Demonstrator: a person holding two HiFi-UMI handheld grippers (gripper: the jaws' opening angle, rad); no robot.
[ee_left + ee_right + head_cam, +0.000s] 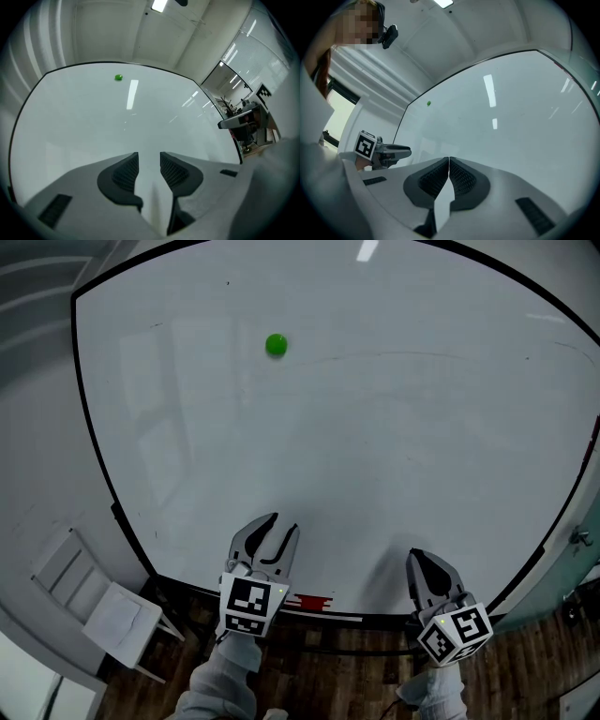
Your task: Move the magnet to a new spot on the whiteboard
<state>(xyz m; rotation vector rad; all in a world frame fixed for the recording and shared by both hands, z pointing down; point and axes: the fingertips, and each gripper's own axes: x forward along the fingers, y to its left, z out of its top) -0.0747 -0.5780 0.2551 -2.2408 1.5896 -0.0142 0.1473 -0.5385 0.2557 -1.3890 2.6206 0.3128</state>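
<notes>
A small green round magnet point(276, 345) sticks to the upper middle of the whiteboard point(394, 427); it also shows as a green dot point(118, 77) in the left gripper view and a tiny speck point(428, 103) in the right gripper view. My left gripper point(285, 525) hangs low near the board's bottom edge, jaws open with nothing between them point(149, 164). My right gripper point(420, 561) is low at the bottom right, its jaws shut and empty point(448, 165). Both are far below the magnet.
A red marker or eraser point(312, 601) lies on the board's bottom ledge between the grippers. A white chair point(98, 601) stands at the lower left on the wooden floor. A desk with equipment point(243, 122) is off to the right of the board.
</notes>
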